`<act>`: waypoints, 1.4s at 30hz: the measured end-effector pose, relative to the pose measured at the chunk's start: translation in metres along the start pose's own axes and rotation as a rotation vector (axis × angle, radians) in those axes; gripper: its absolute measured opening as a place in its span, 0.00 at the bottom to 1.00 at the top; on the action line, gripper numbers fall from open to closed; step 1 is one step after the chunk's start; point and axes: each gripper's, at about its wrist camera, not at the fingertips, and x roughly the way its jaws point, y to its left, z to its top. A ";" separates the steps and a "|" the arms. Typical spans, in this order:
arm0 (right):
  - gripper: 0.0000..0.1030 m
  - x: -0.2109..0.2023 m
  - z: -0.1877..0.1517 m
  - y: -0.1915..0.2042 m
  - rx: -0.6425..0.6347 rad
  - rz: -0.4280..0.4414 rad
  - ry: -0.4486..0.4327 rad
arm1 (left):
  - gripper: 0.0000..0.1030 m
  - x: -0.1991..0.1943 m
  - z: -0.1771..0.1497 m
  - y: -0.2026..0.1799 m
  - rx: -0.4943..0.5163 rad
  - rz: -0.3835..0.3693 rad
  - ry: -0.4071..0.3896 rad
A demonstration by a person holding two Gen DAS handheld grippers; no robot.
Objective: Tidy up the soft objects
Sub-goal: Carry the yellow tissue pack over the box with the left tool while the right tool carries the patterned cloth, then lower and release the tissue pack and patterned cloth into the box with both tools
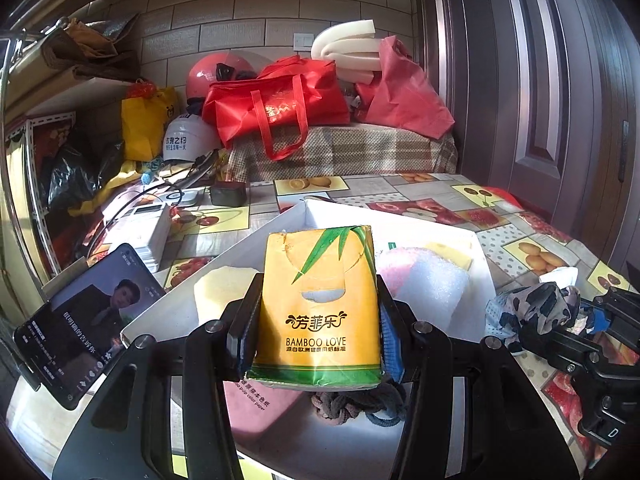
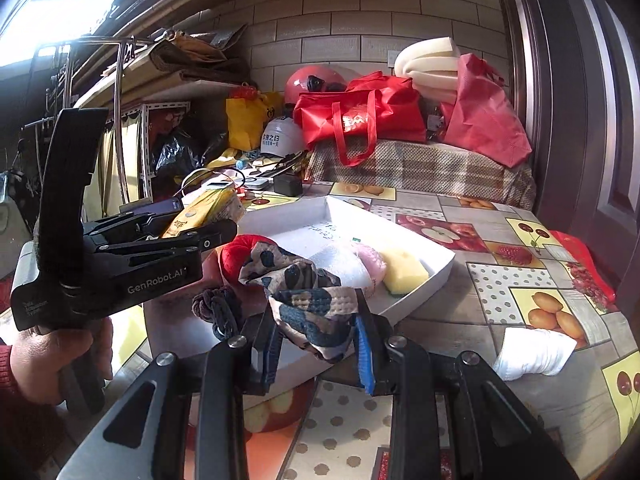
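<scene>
I am carrying things to the shallow white cardboard tray [image 1: 482, 248]. My left gripper [image 1: 316, 336] is clamped on a yellow plastic tissue pack [image 1: 320, 304] held over the tray's near edge, long axis running away from me toward the tray's far corner. My right gripper [image 2: 316, 344] pinches a patterned cloth [image 2: 312, 312] just before the tray. Next, I judge, each goes over a free spot in the tray and is let go.

Hard daylight enters from the upper left, blown out to white in the right wrist view's corner, and throws sharp-edged shadows across the surface [image 2: 452, 216]. Both views are crisp at centre. Fisheye distortion bends the brick wall [image 1: 240, 12] and the door [image 1: 560, 92], and the corners fall to black.
</scene>
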 end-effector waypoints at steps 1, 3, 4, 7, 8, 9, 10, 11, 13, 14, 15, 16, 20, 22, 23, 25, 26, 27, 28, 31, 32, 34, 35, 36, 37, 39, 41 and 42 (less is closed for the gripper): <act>0.30 0.005 0.002 0.003 -0.004 0.006 0.005 | 0.48 0.004 0.002 0.002 -0.007 0.004 0.003; 0.30 0.013 0.005 0.007 -0.003 0.013 0.012 | 0.48 0.010 0.004 0.006 -0.020 0.010 0.006; 0.30 0.017 0.007 0.009 -0.001 0.016 0.015 | 0.48 0.012 0.005 0.008 -0.025 0.011 0.006; 0.30 0.028 0.010 0.011 0.009 0.018 0.022 | 0.48 0.018 0.008 0.011 -0.034 0.012 0.004; 0.30 0.032 0.012 0.011 0.015 0.018 0.028 | 0.48 0.019 0.009 0.012 -0.034 0.012 0.003; 0.30 0.035 0.013 0.010 0.023 0.019 0.035 | 0.48 0.021 0.010 0.012 -0.031 0.014 0.001; 0.30 0.039 0.014 0.009 0.031 0.020 0.040 | 0.48 0.022 0.011 0.011 -0.028 0.015 -0.001; 0.31 0.042 0.016 0.007 0.038 0.019 0.043 | 0.48 0.023 0.012 0.011 -0.025 0.017 -0.003; 0.31 0.048 0.018 0.005 0.050 0.009 0.046 | 0.48 0.025 0.013 0.011 -0.022 0.019 -0.008; 0.31 0.051 0.019 0.004 0.055 0.004 0.047 | 0.48 0.027 0.014 0.011 -0.023 0.018 -0.007; 0.31 0.053 0.020 0.003 0.058 -0.002 0.047 | 0.48 0.029 0.015 0.012 -0.026 0.017 -0.005; 0.31 0.057 0.022 0.003 0.061 -0.009 0.046 | 0.48 0.030 0.015 0.013 -0.032 0.014 -0.003; 0.31 0.068 0.028 0.001 0.066 -0.030 0.045 | 0.48 0.033 0.018 0.016 -0.048 0.002 0.002; 0.31 0.074 0.031 0.000 0.067 -0.044 0.046 | 0.48 0.033 0.018 0.016 -0.048 0.000 0.001; 0.31 0.078 0.032 -0.002 0.074 -0.050 0.052 | 0.48 0.033 0.018 0.015 -0.048 0.000 0.001; 0.31 0.083 0.033 -0.006 0.095 -0.053 0.061 | 0.48 0.033 0.018 0.015 -0.048 0.001 0.001; 0.31 0.084 0.033 -0.008 0.103 -0.052 0.063 | 0.48 0.033 0.018 0.015 -0.048 0.002 0.000; 0.31 0.084 0.033 -0.008 0.106 -0.053 0.064 | 0.48 0.033 0.018 0.015 -0.047 0.003 -0.001; 0.31 0.083 0.033 -0.008 0.105 -0.052 0.061 | 0.48 0.032 0.018 0.015 -0.046 0.006 -0.003; 0.33 0.080 0.033 -0.005 0.092 -0.053 0.049 | 0.52 0.031 0.018 0.014 -0.044 0.019 -0.009; 0.33 0.079 0.033 -0.003 0.085 -0.052 0.044 | 0.58 0.031 0.018 0.014 -0.044 0.024 -0.013; 0.35 0.076 0.033 -0.001 0.077 -0.056 0.029 | 0.69 0.027 0.018 0.016 -0.053 0.048 -0.030; 0.37 0.074 0.033 -0.002 0.080 -0.056 0.019 | 0.77 0.026 0.018 0.018 -0.066 0.058 -0.035; 0.43 0.073 0.032 -0.003 0.087 -0.059 0.011 | 0.84 0.026 0.018 0.022 -0.086 0.064 -0.034; 0.47 0.072 0.033 -0.005 0.098 -0.066 0.003 | 0.87 0.027 0.017 0.027 -0.109 0.068 -0.030; 0.76 0.070 0.033 -0.009 0.115 -0.073 -0.011 | 0.96 0.029 0.017 0.036 -0.155 0.066 -0.021; 0.83 0.068 0.033 -0.007 0.111 -0.074 -0.025 | 1.00 0.030 0.016 0.044 -0.198 0.056 -0.014; 0.84 0.067 0.033 -0.005 0.097 -0.077 -0.031 | 1.00 0.030 0.016 0.046 -0.208 0.051 -0.012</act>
